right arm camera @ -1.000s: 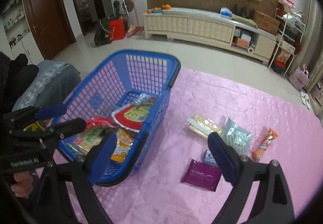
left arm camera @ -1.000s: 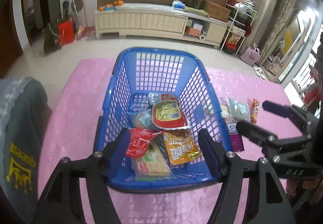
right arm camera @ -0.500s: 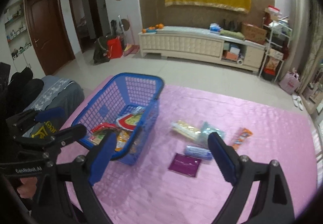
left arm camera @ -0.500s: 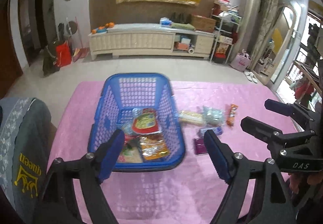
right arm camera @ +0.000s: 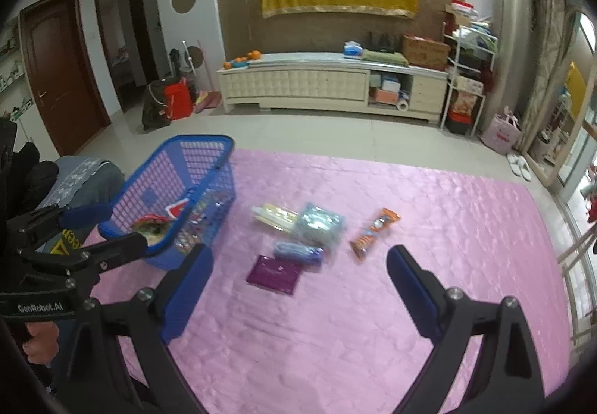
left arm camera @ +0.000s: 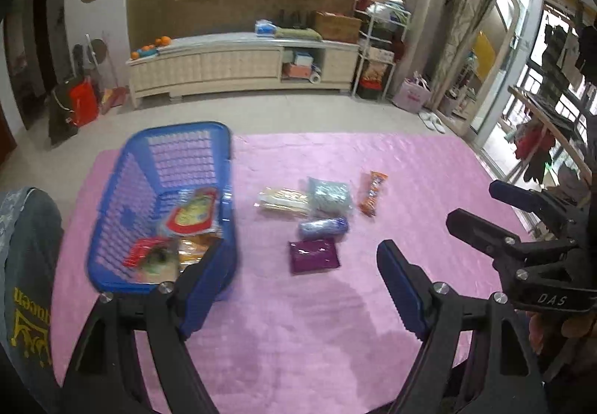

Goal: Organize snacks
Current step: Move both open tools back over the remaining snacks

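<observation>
**Both grippers empty above the loose snacks**

The left gripper (left arm camera: 302, 264) has its fingers spread wide with nothing between them, and the right gripper (right arm camera: 298, 272) is equally wide and empty. Both hang above the pink desk (right arm camera: 429, 212), clear of everything on it.

The blue basket (right arm camera: 194, 160) sits at the left of the desk and already holds several packets, a red-rimmed one (left arm camera: 192, 214) uppermost. Five snacks remain outside, bunched just to the basket's right: a purple flat pack (right arm camera: 274, 274) nearest the grippers, a blue wrapped roll (right arm camera: 298, 251) touching its far edge, a pale teal bag (right arm camera: 317, 225) and a clear yellowish packet (right arm camera: 274, 214) behind, overlapping slightly, and an orange bar (right arm camera: 375, 233) set a little apart to the right.

The likely step is picking the next snack. The purple pack looks the easiest choice: it lies closest with open cloth on its near side. It is flat, so the fingers should come down steeply across its narrow width and pinch the edges rather than scrape the cloth. The orange bar is the other clean pick, having room all round. Motion blur makes the roll's outline uncertain.

Open desk lies right and near; the basket's right wall (left arm camera: 225, 190) is the only obstacle when carrying leftward, so lift over its rim.
</observation>
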The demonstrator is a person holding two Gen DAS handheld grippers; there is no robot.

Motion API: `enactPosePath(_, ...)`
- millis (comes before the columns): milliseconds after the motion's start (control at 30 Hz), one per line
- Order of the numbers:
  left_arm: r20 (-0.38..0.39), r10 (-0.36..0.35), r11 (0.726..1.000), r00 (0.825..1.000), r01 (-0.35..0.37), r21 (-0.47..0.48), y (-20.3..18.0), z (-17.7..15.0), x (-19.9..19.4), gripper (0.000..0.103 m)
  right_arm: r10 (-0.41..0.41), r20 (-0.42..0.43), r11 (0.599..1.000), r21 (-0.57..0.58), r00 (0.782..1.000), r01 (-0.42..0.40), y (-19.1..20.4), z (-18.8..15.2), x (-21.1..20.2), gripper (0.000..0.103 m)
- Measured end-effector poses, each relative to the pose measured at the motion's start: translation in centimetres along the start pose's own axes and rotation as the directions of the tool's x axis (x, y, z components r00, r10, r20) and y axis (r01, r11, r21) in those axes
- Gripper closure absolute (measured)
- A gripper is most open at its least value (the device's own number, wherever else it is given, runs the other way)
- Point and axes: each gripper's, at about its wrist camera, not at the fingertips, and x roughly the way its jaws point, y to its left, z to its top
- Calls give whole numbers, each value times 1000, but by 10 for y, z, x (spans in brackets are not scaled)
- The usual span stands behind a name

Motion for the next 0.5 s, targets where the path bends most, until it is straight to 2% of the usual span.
enactPosePath(133,-38,15,999,999,-13,48,-24,0,27,24,-3,-24,1000,31,1000,4,-24,-9,8,7)
enactPosePath(333,-102,-4,999,995,8,39,-38,-2,64,24,-5,-66,999,47,998,8,-52,-20,29,7)
enactPosePath(500,-171,25,999,985,-18,47,-43,-6,107,24,-3,-105,998,63,994,10,-73,-27,59,7)
